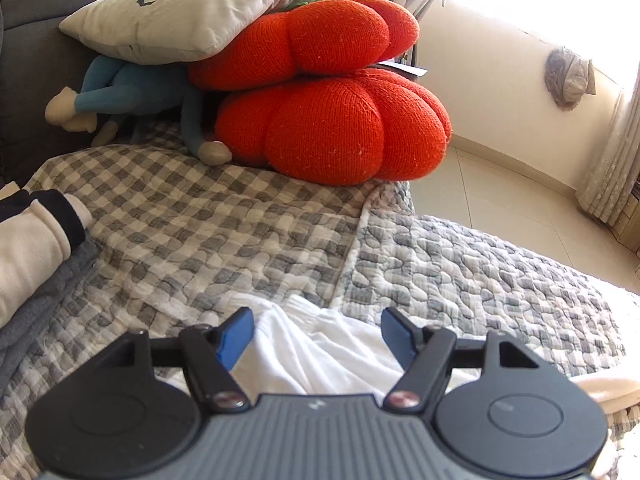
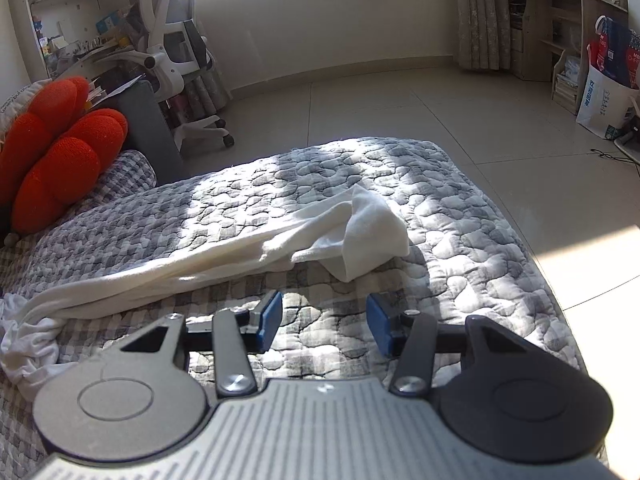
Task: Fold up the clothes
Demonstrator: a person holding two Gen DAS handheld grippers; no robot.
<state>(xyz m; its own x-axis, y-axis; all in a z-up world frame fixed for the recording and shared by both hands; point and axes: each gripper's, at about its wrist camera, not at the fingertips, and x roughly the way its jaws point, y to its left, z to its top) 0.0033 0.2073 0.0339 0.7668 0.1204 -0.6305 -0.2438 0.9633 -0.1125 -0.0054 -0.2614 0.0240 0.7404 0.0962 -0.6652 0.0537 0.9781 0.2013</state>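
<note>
We see two orange knitted cushions (image 1: 332,120) stacked at the far end of the quilted bed cover (image 1: 460,248), with a grey pillow (image 1: 192,12) leaning on top of them and a blue plush toy (image 1: 132,96) wedged beneath it. At the left edge of the left wrist view lies a pile of other clothes (image 1: 36,248), cream and dark grey, close beside our working patch. Beyond the bed, a white office chair (image 2: 172,40) and bookshelves (image 2: 560,28) stand on the tiled floor (image 2: 440,100), well apart from the cloth.

The white garment (image 2: 248,248) lies on the bed cover, stretched into a long twisted band. In the right wrist view its long axis runs from the lower left, where it is bunched, up toward the right, where it ends in a loosely folded flap near the middle of the bed. In the left wrist view the bunched white cloth sits directly between and under the fingers.

Our left gripper (image 1: 316,334) is spread open over that white bunch, holding nothing. Our right gripper (image 2: 324,320) is also open and empty, above bare quilt just in front of the band.

The bed's far and right edges drop to the floor, with open quilt around the flap.
</note>
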